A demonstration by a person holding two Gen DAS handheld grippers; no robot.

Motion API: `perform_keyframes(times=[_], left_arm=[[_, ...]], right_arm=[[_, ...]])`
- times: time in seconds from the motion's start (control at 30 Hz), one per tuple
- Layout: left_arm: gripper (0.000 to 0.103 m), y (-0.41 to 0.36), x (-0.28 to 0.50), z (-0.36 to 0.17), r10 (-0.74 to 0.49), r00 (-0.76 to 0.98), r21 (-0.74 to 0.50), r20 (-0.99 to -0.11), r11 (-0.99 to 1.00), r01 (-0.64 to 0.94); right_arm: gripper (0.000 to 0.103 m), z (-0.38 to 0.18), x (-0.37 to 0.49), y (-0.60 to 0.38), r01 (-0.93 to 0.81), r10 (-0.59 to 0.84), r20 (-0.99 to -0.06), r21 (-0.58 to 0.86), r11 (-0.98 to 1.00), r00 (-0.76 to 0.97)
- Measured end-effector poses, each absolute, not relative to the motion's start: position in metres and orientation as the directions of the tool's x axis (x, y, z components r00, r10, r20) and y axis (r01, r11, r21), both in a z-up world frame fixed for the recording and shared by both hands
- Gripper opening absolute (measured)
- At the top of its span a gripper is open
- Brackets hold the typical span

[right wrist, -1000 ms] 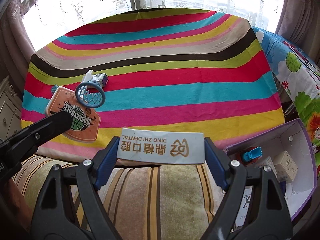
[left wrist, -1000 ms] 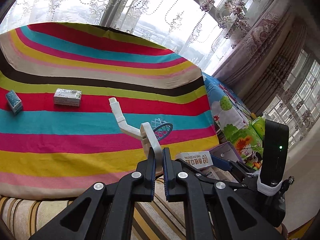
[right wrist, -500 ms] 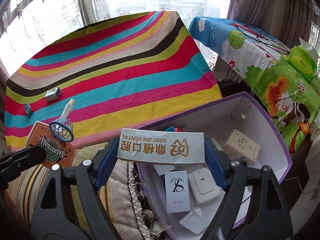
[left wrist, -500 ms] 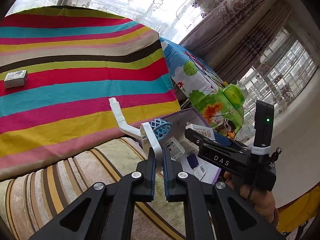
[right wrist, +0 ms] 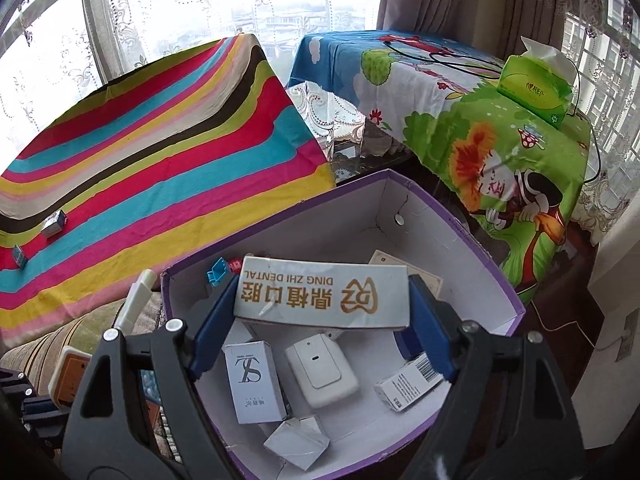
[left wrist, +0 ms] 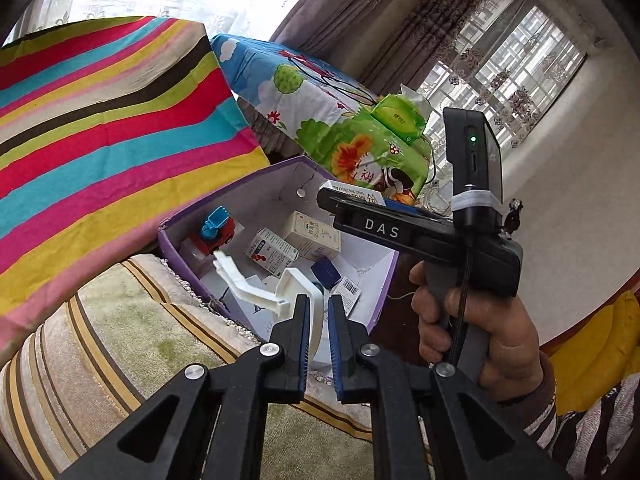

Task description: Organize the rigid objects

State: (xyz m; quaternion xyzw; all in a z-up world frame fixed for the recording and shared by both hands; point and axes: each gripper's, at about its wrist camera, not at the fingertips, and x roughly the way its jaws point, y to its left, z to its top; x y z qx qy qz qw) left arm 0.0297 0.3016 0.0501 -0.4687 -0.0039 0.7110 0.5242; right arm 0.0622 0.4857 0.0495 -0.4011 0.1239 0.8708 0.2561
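My left gripper (left wrist: 319, 312) is shut on the edge of a white toy basketball hoop (left wrist: 256, 284), held over the near rim of the purple box (left wrist: 224, 196). The hoop's white arm also shows in the right wrist view (right wrist: 138, 300). My right gripper (right wrist: 322, 300) is shut on a flat white "DING ZHI DENTAL" box (right wrist: 324, 294), held above the open purple box (right wrist: 460, 236). The right gripper shows in the left wrist view (left wrist: 348, 202), over the box's far side. The purple box holds a red and blue toy truck (left wrist: 214, 230) and several small cartons.
The striped tablecloth (right wrist: 160, 152) bears two small boxes, one grey (right wrist: 53, 224) and one blue (right wrist: 19, 256). A cartoon-print table (right wrist: 460, 120) with a green tissue pack (right wrist: 534, 88) stands behind the purple box. A striped cushion (left wrist: 120, 352) lies below my grippers.
Both grippers have swung right from the striped cloth to over the purple box, each still holding its object. The box contents now lie directly below.
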Motion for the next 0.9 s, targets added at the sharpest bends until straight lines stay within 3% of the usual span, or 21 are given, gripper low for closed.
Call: perform_keyframes(times=[0.1, 0.2, 0.9], left_arm=[[0.040, 0.300, 0.027, 0.048, 0.749, -0.017, -0.507, -0.662, -0.464, -0.727], [0.046, 0.296, 0.024, 0.048, 0.754, -0.024, -0.519, -0.656, -0.474, -0.711], [0.047, 0.286, 0.018, 0.048, 0.767, -0.031, -0.549, -0.640, -0.486, -0.680]], right_arm=[[0.084, 0.050, 0.066, 0.492, -0.557, 0.338, -0.763, 0.034, -0.830, -0.551], [0.086, 0.050, 0.067, 0.496, -0.566, 0.343, -0.767, 0.032, -0.824, -0.543], [0.089, 0.050, 0.063, 0.492, -0.538, 0.314, -0.776, 0.039, -0.842, -0.547]])
